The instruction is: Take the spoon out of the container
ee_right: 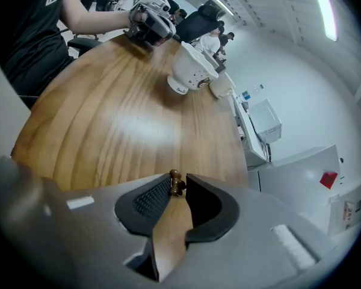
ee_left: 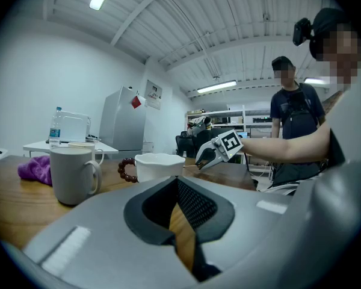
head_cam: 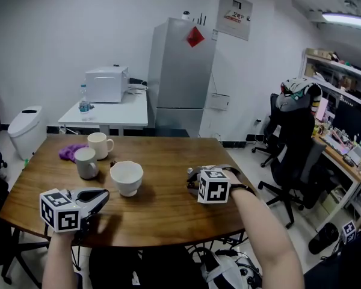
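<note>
The white bowl point(head_cam: 126, 177) stands mid-table and looks empty from above; it also shows in the left gripper view point(ee_left: 158, 164) and the right gripper view point(ee_right: 189, 71). My right gripper point(head_cam: 191, 176) rests low over the table to the bowl's right, jaws parted. At its tips point(ee_right: 177, 182) lies a small brown knobbed piece point(ee_right: 175, 184), seemingly the spoon's handle end; the rest of the spoon is hidden. My left gripper point(head_cam: 103, 195) sits near the front left edge, tips together point(ee_left: 177, 182), holding nothing.
Two mugs point(head_cam: 86, 162) point(head_cam: 99, 145), a purple cloth point(head_cam: 72, 152) and a brown bead bracelet point(ee_left: 126, 170) lie left of the bowl. A person point(ee_left: 295, 122) stands beyond the table's right side. Office chairs point(head_cam: 292, 155) stand to the right.
</note>
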Tool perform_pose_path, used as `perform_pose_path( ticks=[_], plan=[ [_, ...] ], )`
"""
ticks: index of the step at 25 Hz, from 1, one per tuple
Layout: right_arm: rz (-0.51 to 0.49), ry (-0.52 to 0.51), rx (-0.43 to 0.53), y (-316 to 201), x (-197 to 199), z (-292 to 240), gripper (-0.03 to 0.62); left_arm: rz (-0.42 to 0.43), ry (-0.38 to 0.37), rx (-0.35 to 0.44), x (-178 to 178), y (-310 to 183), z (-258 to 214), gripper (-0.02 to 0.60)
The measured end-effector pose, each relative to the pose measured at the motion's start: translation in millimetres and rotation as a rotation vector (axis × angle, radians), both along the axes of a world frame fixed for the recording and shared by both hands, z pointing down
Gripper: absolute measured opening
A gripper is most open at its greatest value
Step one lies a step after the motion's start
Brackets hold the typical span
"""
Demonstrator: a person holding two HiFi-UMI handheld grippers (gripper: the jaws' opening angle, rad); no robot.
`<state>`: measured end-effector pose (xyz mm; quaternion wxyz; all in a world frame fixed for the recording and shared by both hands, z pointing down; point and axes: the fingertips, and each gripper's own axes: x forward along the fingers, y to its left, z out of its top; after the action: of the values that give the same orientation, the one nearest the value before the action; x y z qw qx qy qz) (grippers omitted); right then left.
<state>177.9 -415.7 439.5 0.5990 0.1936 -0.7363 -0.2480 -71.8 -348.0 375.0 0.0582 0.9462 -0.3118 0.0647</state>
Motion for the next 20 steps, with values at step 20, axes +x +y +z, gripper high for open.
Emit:
perform_pose_path(
  ticks=[20],
  plan=[
    [0.041, -0.113, -0.101, 17, 8, -7, 0.144, 0.005, -0.002, -0.01, 0, 2, 4, 0.012]
  ],
)
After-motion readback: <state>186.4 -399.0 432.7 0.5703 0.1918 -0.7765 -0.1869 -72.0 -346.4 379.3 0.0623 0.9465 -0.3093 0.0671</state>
